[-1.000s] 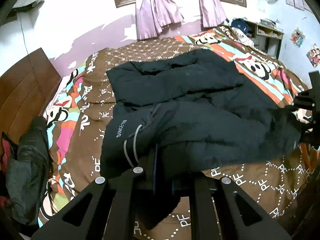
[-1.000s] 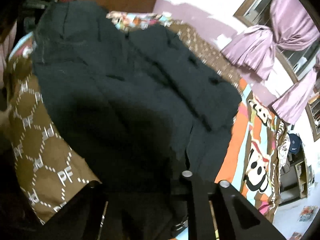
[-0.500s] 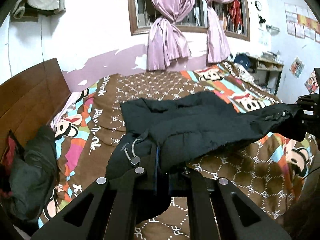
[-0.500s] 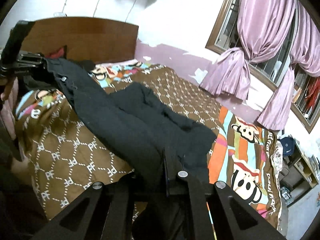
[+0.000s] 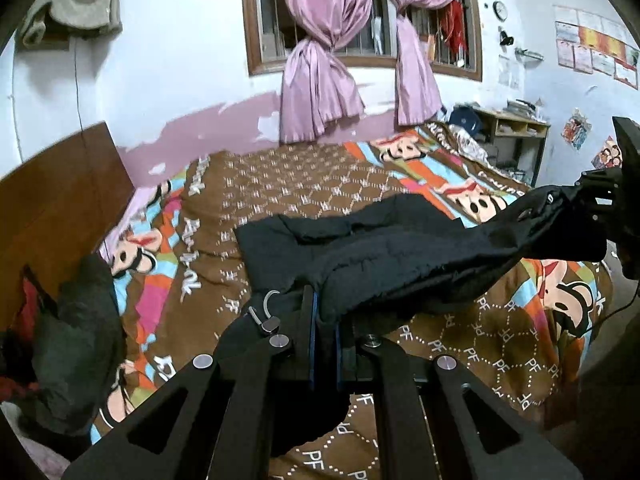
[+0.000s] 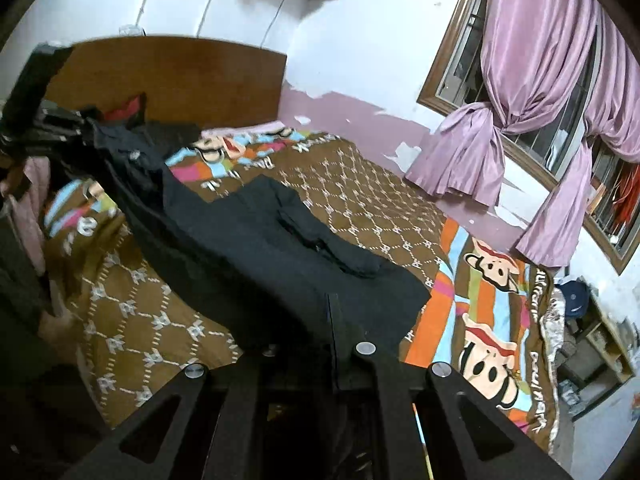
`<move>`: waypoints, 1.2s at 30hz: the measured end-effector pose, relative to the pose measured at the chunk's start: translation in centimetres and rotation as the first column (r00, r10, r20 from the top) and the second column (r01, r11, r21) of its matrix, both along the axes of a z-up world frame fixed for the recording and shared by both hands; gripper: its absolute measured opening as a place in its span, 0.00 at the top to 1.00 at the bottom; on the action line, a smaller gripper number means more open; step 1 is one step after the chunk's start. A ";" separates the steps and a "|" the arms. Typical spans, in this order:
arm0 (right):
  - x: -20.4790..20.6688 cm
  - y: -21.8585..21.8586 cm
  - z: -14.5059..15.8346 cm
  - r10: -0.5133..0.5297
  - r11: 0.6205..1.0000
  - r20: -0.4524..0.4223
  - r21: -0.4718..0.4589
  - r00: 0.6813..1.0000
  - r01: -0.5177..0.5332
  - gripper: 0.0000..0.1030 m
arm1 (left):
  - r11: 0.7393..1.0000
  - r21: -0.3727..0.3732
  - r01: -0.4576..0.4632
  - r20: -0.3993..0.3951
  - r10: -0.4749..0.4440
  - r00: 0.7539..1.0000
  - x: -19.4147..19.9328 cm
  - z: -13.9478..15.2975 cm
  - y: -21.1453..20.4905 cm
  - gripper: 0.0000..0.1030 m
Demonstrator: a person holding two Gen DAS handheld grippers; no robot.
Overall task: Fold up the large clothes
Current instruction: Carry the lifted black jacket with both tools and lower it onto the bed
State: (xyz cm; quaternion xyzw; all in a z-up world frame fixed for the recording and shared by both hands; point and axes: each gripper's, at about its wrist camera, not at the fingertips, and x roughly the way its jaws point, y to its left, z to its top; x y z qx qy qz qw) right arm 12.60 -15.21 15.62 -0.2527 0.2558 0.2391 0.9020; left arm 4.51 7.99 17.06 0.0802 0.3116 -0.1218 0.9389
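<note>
The left gripper (image 5: 325, 320) is clamped on one edge of the large black padded jacket (image 5: 392, 252), and the right gripper (image 6: 334, 320) pinches the opposite edge. Between them the near edge hangs raised, while ahead of both the rest trails onto the brown patterned cartoon bedspread (image 5: 304, 184).

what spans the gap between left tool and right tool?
The black jacket, pinched by the left tool and the right tool, sags between them above the bedspread; clearest in the left wrist view.
</note>
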 end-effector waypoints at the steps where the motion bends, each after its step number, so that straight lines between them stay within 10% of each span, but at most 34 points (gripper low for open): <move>1: 0.6 0.2 -0.3 -0.017 1.000 0.003 -0.012 1.000 0.017 0.93 | 1.000 0.008 0.000 -0.014 0.000 1.000 0.6 -0.4 -0.2 0.95; 10: 7.4 1.1 -1.1 -0.177 0.984 0.051 -0.012 0.983 0.177 0.91 | 0.995 0.097 -0.025 0.001 0.025 1.000 6.4 -1.2 -1.7 0.95; 36: 26.0 3.6 -9.8 -0.322 0.945 0.098 -0.034 0.942 0.327 0.91 | 0.988 0.055 -0.147 -0.026 0.148 0.989 27.1 -8.5 1.2 0.95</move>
